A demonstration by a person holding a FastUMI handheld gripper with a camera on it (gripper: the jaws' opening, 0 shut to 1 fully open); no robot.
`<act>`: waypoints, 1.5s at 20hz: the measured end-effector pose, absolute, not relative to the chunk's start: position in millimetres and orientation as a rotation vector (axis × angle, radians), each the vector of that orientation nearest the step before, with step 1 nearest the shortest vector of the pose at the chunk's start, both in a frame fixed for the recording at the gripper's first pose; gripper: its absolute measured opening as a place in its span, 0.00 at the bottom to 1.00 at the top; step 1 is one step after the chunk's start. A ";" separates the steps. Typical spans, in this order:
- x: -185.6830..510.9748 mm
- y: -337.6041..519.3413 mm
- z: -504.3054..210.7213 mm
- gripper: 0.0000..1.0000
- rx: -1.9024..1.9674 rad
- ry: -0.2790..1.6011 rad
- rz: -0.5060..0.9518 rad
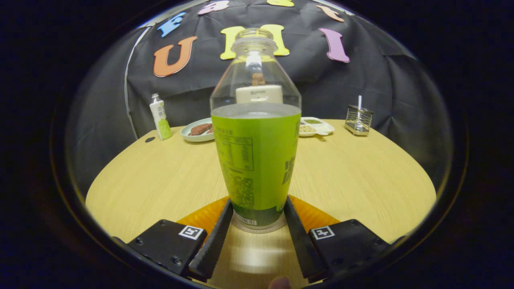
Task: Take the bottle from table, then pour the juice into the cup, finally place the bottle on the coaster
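A clear bottle [256, 132] with a green label stands upright between the fingers of the gripper [257, 218], which press on its lower sides and hold it; its base sits over an orange coaster [317, 216] on a round wooden table [353, 176]; the bottle has no cap and is partly full; beyond it, at the table's far edge, stand a small white-and-green bottle [160, 117], a plate [196, 131] with brown food, a divided dish [317, 126] and a wire holder [358, 119]; a pale object shows through the bottle's neck, too blurred to tell.
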State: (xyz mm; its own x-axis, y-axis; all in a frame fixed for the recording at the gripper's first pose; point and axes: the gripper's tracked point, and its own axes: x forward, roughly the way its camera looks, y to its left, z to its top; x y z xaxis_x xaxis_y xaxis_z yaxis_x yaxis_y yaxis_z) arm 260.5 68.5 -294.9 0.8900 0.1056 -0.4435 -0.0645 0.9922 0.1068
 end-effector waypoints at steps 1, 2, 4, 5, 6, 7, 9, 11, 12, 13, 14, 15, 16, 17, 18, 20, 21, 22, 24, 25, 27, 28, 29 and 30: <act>260.8 69.4 -293.1 0.85 0.079 0.462 0.089; 261.4 71.9 -295.1 0.88 0.070 0.467 0.095; 261.2 74.1 -300.5 0.92 0.057 0.488 0.103; 261.1 71.4 -301.6 0.94 0.054 0.497 0.093; 259.3 70.1 -301.0 0.95 0.058 0.498 0.087; 257.5 68.6 -300.0 0.95 0.062 0.496 0.080; 254.0 66.2 -298.0 0.95 0.062 0.491 0.073; 249.8 67.4 -297.3 0.95 0.051 0.494 0.081; 247.1 67.4 -296.5 0.95 0.046 0.494 0.084; 243.5 68.0 -293.8 0.95 0.044 0.493 0.086; 238.8 67.9 -292.9 0.95 0.041 0.495 0.090; 233.4 68.0 -290.1 0.95 0.041 0.492 0.093; 227.0 67.7 -287.1 0.95 0.038 0.489 0.095; 220.1 67.1 -283.5 0.95 0.035 0.490 0.096; 212.8 67.0 -279.9 0.95 0.035 0.491 0.100; 196.0 64.9 -263.5 0.95 0.025 0.473 0.099; 187.3 64.1 -252.0 0.95 0.020 0.459 0.100; 178.2 64.0 -241.0 0.95 0.018 0.443 0.100; 159.1 63.6 -214.7 0.95 0.019 0.410 0.097; 149.8 63.8 -201.4 0.96 0.019 0.398 0.093; 126.0 68.2 -177.7 0.98 0.024 0.375 0.105; 116.0 70.3 -165.6 0.99 0.019 0.358 0.109; 106.4 70.0 -152.1 1.00 0.014 0.338 0.110; 95.6 69.7 -139.7 1.00 0.013 0.320 0.111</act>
